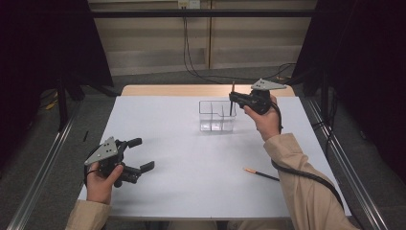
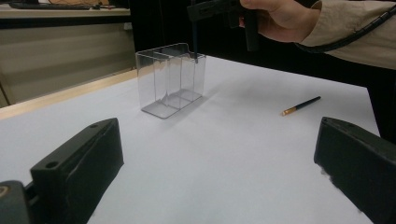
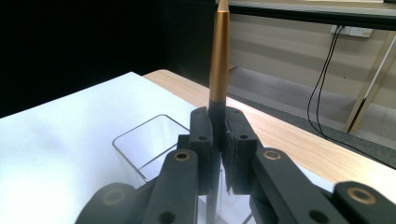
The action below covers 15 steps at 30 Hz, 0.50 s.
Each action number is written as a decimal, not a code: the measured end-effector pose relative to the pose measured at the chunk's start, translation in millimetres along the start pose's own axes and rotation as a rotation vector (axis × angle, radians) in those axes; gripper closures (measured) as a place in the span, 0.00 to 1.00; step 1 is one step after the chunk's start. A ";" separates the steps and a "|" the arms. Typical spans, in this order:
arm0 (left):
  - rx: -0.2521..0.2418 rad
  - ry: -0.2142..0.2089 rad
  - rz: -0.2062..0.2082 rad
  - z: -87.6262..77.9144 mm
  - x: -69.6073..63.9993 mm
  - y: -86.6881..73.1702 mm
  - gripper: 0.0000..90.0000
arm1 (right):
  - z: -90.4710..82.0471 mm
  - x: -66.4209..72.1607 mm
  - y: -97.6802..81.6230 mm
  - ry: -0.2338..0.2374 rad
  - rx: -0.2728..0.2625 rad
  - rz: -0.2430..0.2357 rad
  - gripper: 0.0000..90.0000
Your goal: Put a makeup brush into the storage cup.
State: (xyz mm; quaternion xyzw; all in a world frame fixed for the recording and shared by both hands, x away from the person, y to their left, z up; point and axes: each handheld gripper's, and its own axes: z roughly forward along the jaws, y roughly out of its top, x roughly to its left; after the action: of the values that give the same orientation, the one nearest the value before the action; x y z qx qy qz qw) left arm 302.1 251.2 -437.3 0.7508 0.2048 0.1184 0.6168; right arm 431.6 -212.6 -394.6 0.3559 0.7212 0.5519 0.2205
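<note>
Pencil (image 1: 232,101) is being clamped upright between the closed jaws of the right gripper (image 1: 233,98), its lower end just inside the clear holder (image 1: 216,116) beneath. Tilting risks catching the rim. The left gripper (image 1: 141,154) is being held open, well apart.

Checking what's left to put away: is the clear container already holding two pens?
No, one pen lies flat on the table, apart from the clear container, and the right gripper holds the other pen upright.
</note>
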 end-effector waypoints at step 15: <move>-0.001 0.002 0.000 -0.1 -0.2 0.1 0.01 | 2.2 0.5 -5.9 0.006 0.003 0.011 0.92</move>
State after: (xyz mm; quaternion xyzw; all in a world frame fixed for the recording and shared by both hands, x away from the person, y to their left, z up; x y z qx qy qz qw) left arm 301.9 251.2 -437.1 0.7504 0.2053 0.1191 0.6168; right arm 431.2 -211.7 -400.9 0.3585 0.7208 0.5528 0.2150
